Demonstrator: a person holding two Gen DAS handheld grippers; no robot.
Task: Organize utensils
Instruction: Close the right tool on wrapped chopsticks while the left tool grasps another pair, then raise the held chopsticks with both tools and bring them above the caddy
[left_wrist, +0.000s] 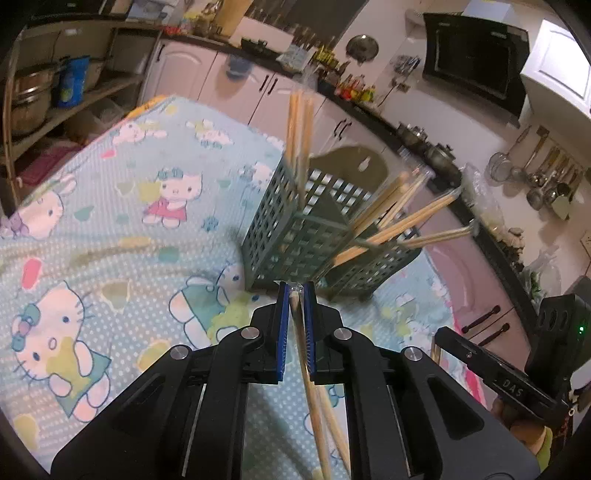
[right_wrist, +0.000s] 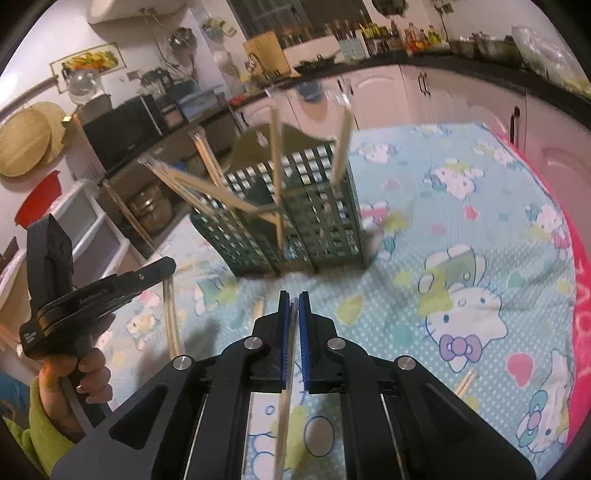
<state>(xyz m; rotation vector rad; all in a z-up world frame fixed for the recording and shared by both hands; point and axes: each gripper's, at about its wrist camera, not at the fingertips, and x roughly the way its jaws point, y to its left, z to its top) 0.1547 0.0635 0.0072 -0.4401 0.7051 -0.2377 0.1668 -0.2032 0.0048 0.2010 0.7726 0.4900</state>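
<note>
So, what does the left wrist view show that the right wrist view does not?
Only the left wrist view: the black range hood and the ladles hanging on the wall.
Only the right wrist view: the black microwave oven, the red plastic basin and a hand on the other gripper's handle.
Both: the dark green lattice utensil holder with wooden chopsticks, the cartoon-cat tablecloth, and each gripper shut on packaged chopsticks: left gripper, right gripper.

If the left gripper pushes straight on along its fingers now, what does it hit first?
Probably the green utensil basket, low on its near wall. The left gripper, shut on chopsticks, points at it; depth is hard to judge.
</note>
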